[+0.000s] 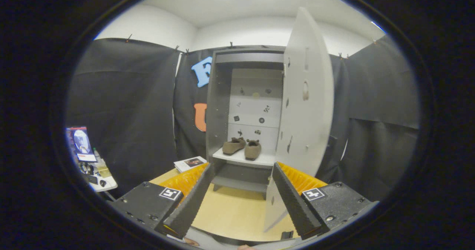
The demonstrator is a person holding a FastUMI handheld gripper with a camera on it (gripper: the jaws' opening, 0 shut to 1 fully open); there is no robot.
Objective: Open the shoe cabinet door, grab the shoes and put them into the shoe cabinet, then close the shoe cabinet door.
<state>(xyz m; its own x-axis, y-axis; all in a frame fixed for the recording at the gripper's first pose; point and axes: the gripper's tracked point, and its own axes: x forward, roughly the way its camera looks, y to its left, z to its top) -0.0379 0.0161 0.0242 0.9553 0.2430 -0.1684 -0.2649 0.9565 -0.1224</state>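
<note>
Claw point(243, 194) was wide open, held nothing. Shoes point(243, 148) sat side by side on cabinet point(219, 105) shelf. Door point(308, 94) stood open. Putting-in step looked done; next, push door shut.

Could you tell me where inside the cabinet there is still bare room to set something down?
The lower grey shelf under the shoes is bare. The white shelf has a free strip right of the shoes, beside the open door; its left is crowded. The open claw holds nothing.
</note>
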